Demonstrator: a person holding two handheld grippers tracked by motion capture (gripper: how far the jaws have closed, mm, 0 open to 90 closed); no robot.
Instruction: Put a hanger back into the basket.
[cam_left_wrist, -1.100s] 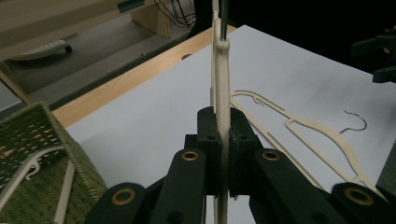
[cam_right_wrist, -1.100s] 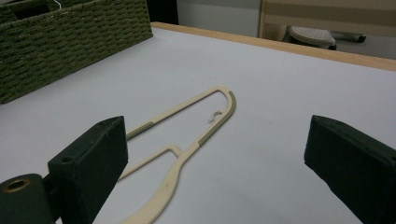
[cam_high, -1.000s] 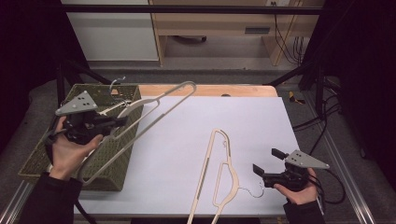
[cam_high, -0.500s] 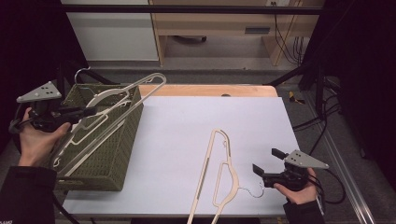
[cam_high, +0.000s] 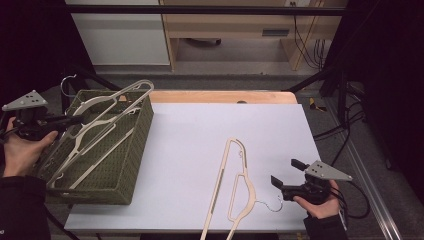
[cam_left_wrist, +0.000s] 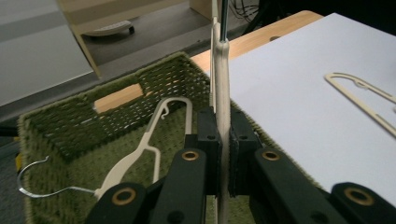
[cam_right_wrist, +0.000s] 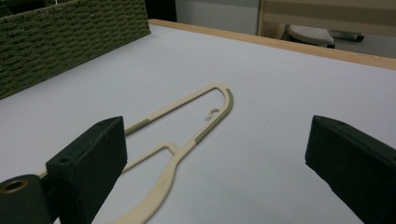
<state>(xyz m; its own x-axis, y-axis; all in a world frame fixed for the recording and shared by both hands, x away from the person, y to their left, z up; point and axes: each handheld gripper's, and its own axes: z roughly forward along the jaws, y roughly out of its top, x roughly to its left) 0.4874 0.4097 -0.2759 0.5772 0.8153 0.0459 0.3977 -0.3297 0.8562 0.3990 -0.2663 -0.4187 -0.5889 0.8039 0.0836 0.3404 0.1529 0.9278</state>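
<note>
My left gripper (cam_high: 76, 120) is shut on a cream hanger (cam_high: 142, 86) that slants over the green woven basket (cam_high: 136, 150) at the table's left. In the left gripper view the jaws pinch this hanger (cam_left_wrist: 223, 107) edge-on, above the basket (cam_left_wrist: 60, 126). A second cream hanger (cam_left_wrist: 140, 156) with a metal hook lies inside. Another cream hanger (cam_high: 231, 185) lies flat on the white table (cam_high: 190, 130) at the front right. My right gripper (cam_high: 286, 172) is open just right of its hook. The right gripper view shows that hanger (cam_right_wrist: 187, 135) between and beyond the open jaws (cam_right_wrist: 219, 154).
The basket wall (cam_right_wrist: 60, 37) stands at the far left of the right gripper view. A wooden strip (cam_high: 220, 96) runs along the table's far edge. Cables (cam_high: 350, 125) hang off the right side. Pale furniture (cam_high: 120, 35) stands beyond the table.
My left gripper has carried its hanger leftwards from the basket's edge and lowered it over the basket's inside. The right gripper and the hanger on the table have stayed put.
</note>
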